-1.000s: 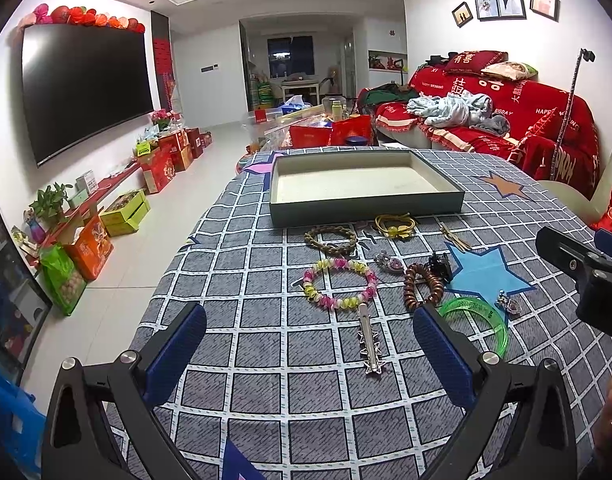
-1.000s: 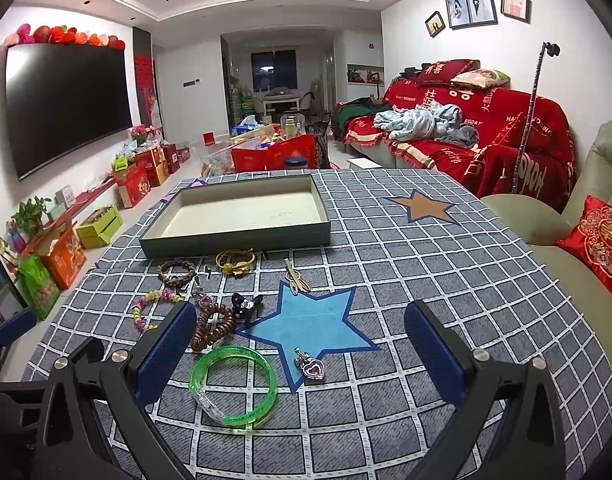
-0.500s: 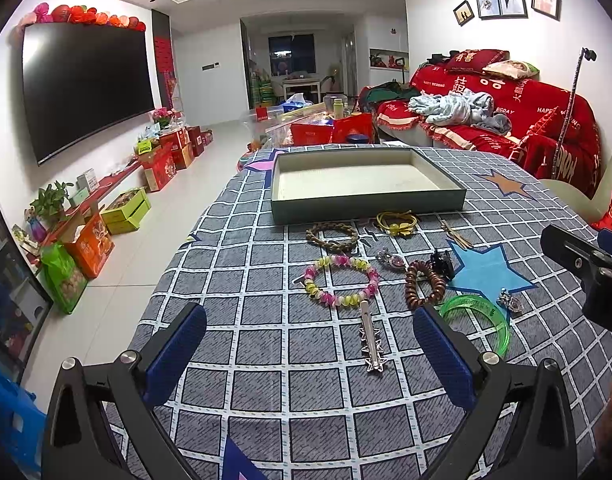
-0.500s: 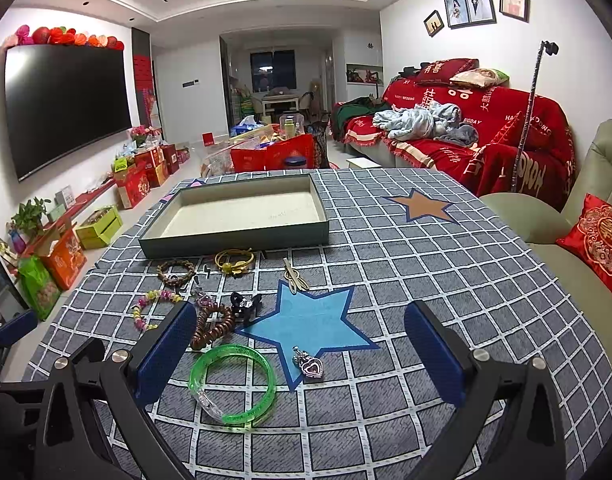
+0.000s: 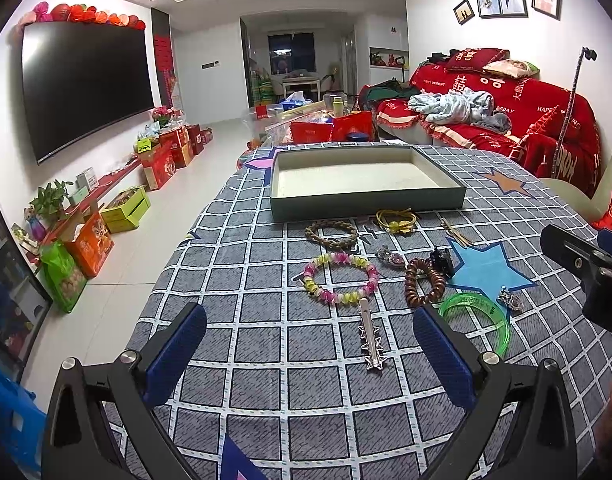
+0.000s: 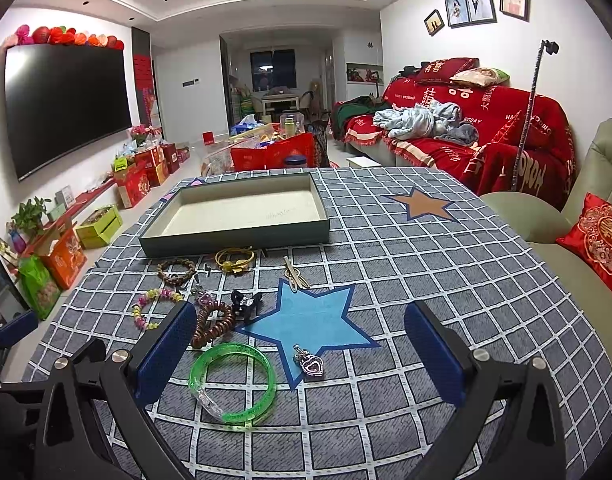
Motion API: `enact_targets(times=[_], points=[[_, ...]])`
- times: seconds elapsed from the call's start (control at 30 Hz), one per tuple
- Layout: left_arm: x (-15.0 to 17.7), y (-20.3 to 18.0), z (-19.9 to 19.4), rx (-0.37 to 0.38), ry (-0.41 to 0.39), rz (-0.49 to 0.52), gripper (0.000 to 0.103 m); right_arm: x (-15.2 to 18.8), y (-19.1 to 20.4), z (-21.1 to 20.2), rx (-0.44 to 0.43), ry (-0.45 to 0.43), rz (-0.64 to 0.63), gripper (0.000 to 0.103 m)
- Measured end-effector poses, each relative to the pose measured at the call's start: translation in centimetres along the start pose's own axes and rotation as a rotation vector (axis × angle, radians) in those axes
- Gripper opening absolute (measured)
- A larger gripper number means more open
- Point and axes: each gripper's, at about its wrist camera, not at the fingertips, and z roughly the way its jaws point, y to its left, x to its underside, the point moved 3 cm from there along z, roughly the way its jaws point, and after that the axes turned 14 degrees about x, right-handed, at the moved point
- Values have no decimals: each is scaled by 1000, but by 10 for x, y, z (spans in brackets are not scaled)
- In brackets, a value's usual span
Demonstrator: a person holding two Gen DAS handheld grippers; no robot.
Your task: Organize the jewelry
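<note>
An empty grey-green tray [image 5: 366, 202] [image 6: 233, 243] sits at the far side of the checked tablecloth. In front of it lie a braided bracelet [image 5: 331, 233], a yellow hair tie [image 5: 396, 219], a pink-yellow bead bracelet [image 5: 340, 278], a brown coil tie [image 5: 424, 286], a silver star hair clip [image 5: 370, 336], a green bangle [image 6: 231, 382] and a heart pendant [image 6: 310, 365]. My left gripper [image 5: 306, 356] is open above the near table edge, the clip between its fingers. My right gripper [image 6: 299, 356] is open over the bangle and pendant.
A black claw clip [image 6: 245, 303] and gold pins [image 6: 295, 278] lie near the blue star patch [image 6: 308, 326]. A red sofa [image 6: 466, 144] stands right, a green armchair [image 6: 566, 240] closer. A TV [image 5: 85, 84] and boxes line the left wall.
Both grippers have stayed open and nearly still. The views shift only very slightly.
</note>
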Motion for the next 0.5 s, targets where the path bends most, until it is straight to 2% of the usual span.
enact_targets(times=[0.5], points=[[4,1,3,-4,11,-5,103,4,1,1,-2,3,2,103]])
